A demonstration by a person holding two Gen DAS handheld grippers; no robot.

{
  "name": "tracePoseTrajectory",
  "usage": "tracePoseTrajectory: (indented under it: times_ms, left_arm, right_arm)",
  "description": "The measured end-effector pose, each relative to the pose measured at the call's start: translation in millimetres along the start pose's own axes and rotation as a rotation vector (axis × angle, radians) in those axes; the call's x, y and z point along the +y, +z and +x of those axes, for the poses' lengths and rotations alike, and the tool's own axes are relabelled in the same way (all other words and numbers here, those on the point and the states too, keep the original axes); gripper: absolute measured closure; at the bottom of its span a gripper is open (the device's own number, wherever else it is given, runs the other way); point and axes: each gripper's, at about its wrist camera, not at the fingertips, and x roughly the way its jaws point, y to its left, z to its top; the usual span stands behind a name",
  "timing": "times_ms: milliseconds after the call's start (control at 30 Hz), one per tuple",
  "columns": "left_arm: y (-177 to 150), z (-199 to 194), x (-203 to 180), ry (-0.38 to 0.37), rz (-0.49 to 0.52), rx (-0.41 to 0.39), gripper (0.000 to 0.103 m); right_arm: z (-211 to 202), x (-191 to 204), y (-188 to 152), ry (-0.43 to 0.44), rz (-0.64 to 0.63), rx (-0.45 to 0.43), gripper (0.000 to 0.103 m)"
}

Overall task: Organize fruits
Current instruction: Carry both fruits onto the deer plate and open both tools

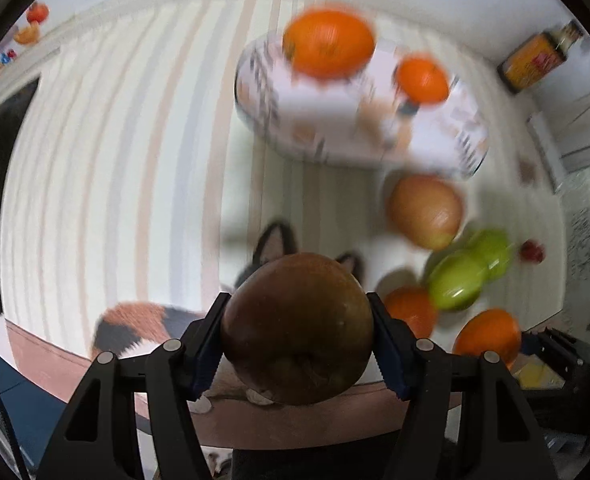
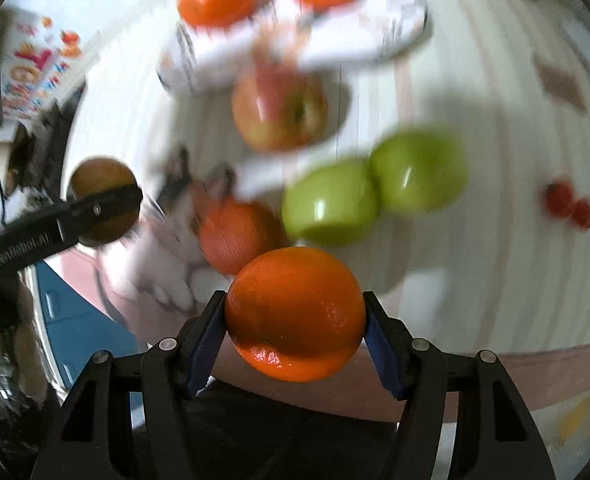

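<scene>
- A brown apple sits clamped in the left hand-held gripper, lifted above the worktop.
- The right hand-held gripper grips an orange.
- The patterned plate, holding two oranges, lies ahead of both; the left looks slightly nearer it.
- Two green apples lie nearer than the plate.

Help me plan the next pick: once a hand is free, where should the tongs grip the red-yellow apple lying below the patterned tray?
Grip the red-yellow apple across its widest middle, coming straight down from above. It appears to lie tilted, stem dimple facing partly sideways, so avoid that hollow. The tray crowds its far side and the green apples lie toward its near right, so a side approach looks cramped.
</scene>
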Motion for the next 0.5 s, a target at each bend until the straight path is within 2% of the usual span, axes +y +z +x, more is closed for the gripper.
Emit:
tracePoseTrajectory:
  times_ms: [100, 233, 333, 500]
  left_arm:
    - [32, -25, -7, -0.014, 0.009, -0.046, 0.040]
    - [60, -25, -12, -0.017, -0.008, -0.073, 0.040]
    - [89, -8, -5, -0.046, -0.063, -0.035, 0.040]
    - [133, 22, 11, -0.082, -0.159, 0.047, 0.040]
  right_arm:
    - [-38, -2, 32, 0.020, 0.002, -0.080, 0.035]
    - [-61, 0, 88, -0.001, -0.020, -0.168, 0.035]
    - [-47, 3, 124, 0.012, -0.008, -0.173, 0.035]
    - [-1, 18, 163, 0.030, -0.010, -0.131, 0.035]
